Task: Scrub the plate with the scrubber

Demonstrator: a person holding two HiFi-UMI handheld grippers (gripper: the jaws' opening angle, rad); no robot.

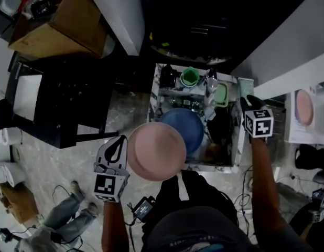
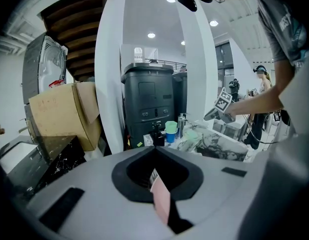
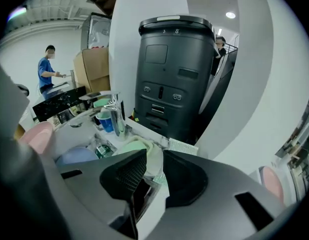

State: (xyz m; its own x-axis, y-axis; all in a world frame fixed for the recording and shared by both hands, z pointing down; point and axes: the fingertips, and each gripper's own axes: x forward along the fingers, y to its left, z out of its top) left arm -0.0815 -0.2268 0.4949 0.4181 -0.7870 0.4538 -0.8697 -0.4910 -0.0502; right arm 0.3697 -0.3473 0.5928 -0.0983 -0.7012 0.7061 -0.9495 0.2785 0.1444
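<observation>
1. The pink plate (image 1: 157, 151) is held up in the air at the near left corner of the sink (image 1: 237, 140), tilted so its round face shows from above.
2. The left gripper (image 1: 122, 146) pinches the plate's left rim. In the left gripper view the rim stands edge-on between the jaws, which are pressed onto it.
3. The right gripper (image 1: 249, 103) hangs over the sink's right edge, well apart from the plate, pointing down and away. Its jaws are spread and nothing is pinched between them.
4. Just beyond those jaws a pale green dish (image 3: 133, 147) sits at the far end of the sink. A grey mesh pad (image 3: 182, 146) lies on the marble rim to its right; I cannot tell whether it is the scrubber.
5. A blue plate (image 1: 185, 125) lies in the sink, partly under the pink one.
6. At the far side of the sink stand a green cup (image 1: 190, 76) and a shiny tap (image 1: 210, 85).
7. A black bin (image 3: 174, 74) stands behind the sink.
8. A cardboard box (image 1: 57, 25) sits far left, and a second pink plate (image 1: 304, 107) lies far right.
</observation>
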